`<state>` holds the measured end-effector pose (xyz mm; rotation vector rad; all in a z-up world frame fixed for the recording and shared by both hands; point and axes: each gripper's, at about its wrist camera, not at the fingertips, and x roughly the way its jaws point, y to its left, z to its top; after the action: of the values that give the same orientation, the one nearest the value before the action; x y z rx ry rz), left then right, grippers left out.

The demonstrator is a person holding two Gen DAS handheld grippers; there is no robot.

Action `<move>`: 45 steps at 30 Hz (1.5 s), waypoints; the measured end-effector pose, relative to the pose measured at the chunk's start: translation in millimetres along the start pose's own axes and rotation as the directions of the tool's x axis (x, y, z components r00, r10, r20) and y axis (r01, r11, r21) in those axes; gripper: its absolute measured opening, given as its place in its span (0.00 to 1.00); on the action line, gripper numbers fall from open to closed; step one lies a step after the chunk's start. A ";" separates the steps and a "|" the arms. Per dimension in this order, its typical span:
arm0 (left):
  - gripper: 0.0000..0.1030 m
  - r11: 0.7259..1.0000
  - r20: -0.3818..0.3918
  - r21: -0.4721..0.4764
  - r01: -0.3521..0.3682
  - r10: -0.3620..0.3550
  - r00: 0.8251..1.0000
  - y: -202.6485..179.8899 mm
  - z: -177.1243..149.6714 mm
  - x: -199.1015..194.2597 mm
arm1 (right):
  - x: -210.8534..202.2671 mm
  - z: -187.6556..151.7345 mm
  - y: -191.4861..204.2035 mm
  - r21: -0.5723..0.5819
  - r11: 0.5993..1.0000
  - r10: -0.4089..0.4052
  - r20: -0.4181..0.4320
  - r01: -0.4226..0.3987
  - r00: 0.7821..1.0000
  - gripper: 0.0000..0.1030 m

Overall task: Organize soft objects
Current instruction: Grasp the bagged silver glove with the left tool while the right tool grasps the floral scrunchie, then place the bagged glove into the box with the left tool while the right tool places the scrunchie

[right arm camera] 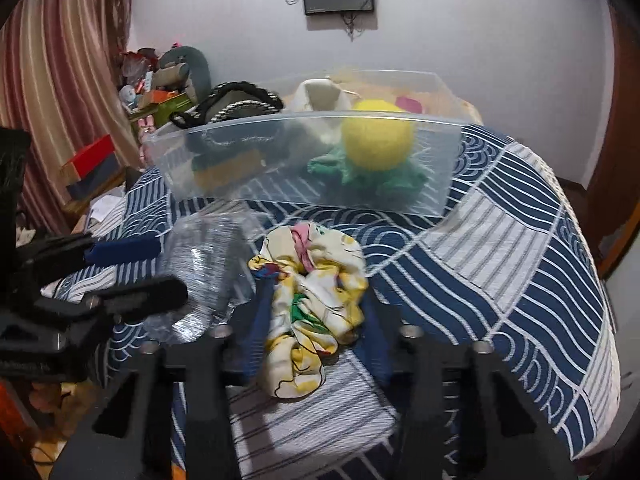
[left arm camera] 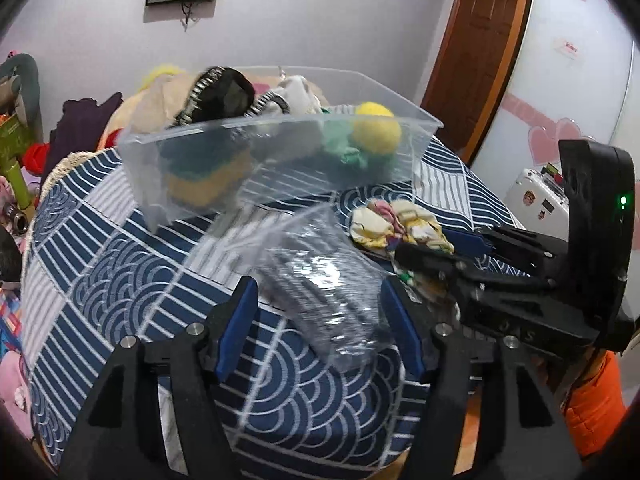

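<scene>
A clear plastic bin (left arm camera: 280, 136) (right arm camera: 320, 152) stands on the blue-and-white patterned cloth (left arm camera: 120, 264) (right arm camera: 500, 248). It holds a yellow-and-green plush (left arm camera: 372, 136) (right arm camera: 376, 148), a dark item with a cord trim (left arm camera: 224, 96) and other soft things. My left gripper (left arm camera: 320, 300) is open around a grey item in a clear plastic bag (left arm camera: 324, 276) (right arm camera: 204, 264). My right gripper (right arm camera: 316, 312) is open around a crumpled white-and-yellow printed cloth (right arm camera: 312, 292) (left arm camera: 400, 224). The right gripper also shows in the left wrist view (left arm camera: 432, 248). The left gripper also shows in the right wrist view (right arm camera: 136, 268).
Piled clothes and plush (left arm camera: 88, 120) lie behind the bin at left. Clutter and boxes (right arm camera: 152, 92) stand by a striped curtain (right arm camera: 60, 80). A wooden door (left arm camera: 476, 52) and a white suitcase (left arm camera: 536, 196) are at right. An orange object (left arm camera: 592, 400) lies below the surface's edge.
</scene>
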<state>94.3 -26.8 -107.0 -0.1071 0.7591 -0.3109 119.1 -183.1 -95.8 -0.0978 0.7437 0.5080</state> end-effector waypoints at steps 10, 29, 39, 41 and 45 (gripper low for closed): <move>0.52 1.000 0.009 0.008 -0.005 0.005 1.000 -11.5 2.0 23.0 | -11.7 -2.6 -5.5 0.021 0.999 -0.033 0.041 0.032 0.999 0.22; 0.35 0.999 0.216 0.022 -0.025 0.020 0.976 -5.4 37.4 -26.7 | -41.4 37.9 -2.8 0.046 0.999 -0.022 0.181 0.014 0.983 0.22; 0.36 1.000 0.322 0.017 -0.026 0.019 0.946 5.4 79.7 -41.3 | -39.8 75.0 -2.9 0.050 0.998 -0.048 0.260 0.036 0.964 0.22; 0.36 1.000 0.324 0.003 -0.016 0.014 0.946 9.6 88.6 -37.4 | -34.9 82.2 -2.8 0.049 0.998 -0.047 0.262 0.035 0.964 0.22; 0.36 0.999 0.320 -0.014 -0.040 0.043 0.947 16.8 100.9 -23.6 | -22.5 91.6 0.0 0.042 0.998 -0.052 0.257 0.043 0.965 0.22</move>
<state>152.0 -5.0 -22.0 -0.1448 0.4390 -0.2427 162.2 -168.3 -13.2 -0.0144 0.4935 0.4508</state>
